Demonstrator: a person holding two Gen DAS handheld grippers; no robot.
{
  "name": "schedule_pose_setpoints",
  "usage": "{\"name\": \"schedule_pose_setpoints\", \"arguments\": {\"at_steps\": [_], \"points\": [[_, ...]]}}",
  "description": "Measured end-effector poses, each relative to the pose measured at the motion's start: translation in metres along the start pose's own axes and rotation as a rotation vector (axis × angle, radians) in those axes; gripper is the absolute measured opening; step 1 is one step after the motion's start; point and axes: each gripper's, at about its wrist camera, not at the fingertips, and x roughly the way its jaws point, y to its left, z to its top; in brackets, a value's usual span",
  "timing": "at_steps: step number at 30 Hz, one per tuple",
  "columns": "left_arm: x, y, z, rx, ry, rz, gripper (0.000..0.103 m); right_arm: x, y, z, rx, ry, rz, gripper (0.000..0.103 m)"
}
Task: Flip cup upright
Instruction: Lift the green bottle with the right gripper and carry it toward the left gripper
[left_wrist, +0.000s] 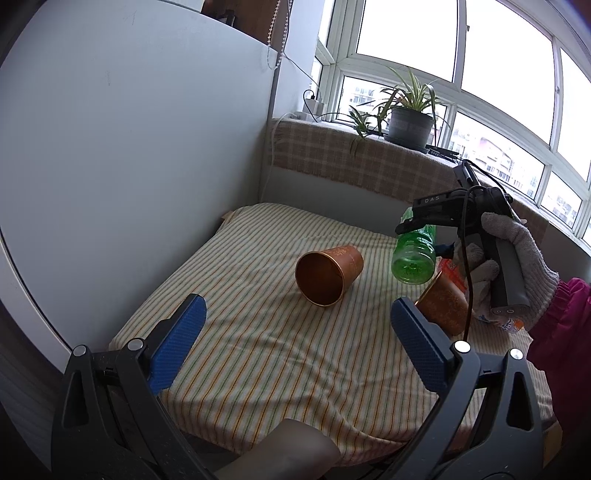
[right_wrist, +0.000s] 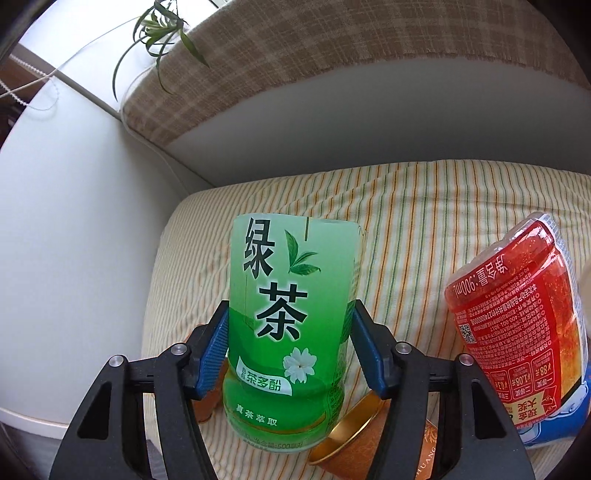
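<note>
An orange cup (left_wrist: 328, 275) lies on its side on the striped cloth (left_wrist: 258, 332), its mouth facing me. My left gripper (left_wrist: 295, 325) is open and empty, a little short of it. A second orange cup (left_wrist: 441, 306) stands at the right, also in the right wrist view (right_wrist: 351, 443), under the bottle. My right gripper (right_wrist: 290, 343) is shut on a green tea bottle (right_wrist: 291, 317) and holds it above the cloth; the bottle also shows in the left wrist view (left_wrist: 413, 254).
A red-labelled bottle (right_wrist: 517, 325) stands at the right. A white wall panel (left_wrist: 129, 166) bounds the left side. A sill with checked cloth (left_wrist: 351, 158) and a potted plant (left_wrist: 408, 122) runs along the back.
</note>
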Motion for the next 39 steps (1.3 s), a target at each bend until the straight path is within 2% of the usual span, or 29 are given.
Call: {"name": "schedule_pose_setpoints", "arguments": {"at_steps": [8, 14, 22, 30, 34, 39], "points": [[-0.011, -0.009, 0.002, 0.016, -0.016, 0.000, 0.102, -0.054, 0.008, -0.017, -0.043, -0.053, 0.059, 0.061], [-0.017, -0.024, -0.002, 0.047, -0.015, -0.024, 0.102, -0.096, 0.001, -0.033, -0.041, -0.108, 0.139, 0.061], [-0.023, -0.046, -0.006, 0.095, -0.011, -0.066, 0.102, -0.137, -0.011, -0.074, -0.084, -0.116, 0.146, 0.061], [-0.021, -0.075, -0.010, 0.167, 0.004, -0.127, 0.102, -0.147, -0.054, -0.127, -0.070, -0.077, 0.119, 0.061], [-0.012, -0.086, -0.016, 0.176, 0.044, -0.160, 0.102, -0.141, -0.077, -0.154, -0.050, -0.034, 0.101, 0.061], [0.005, -0.095, -0.025, 0.144, 0.137, -0.234, 0.102, -0.127, -0.099, -0.177, -0.030, 0.019, 0.067, 0.061]]}}
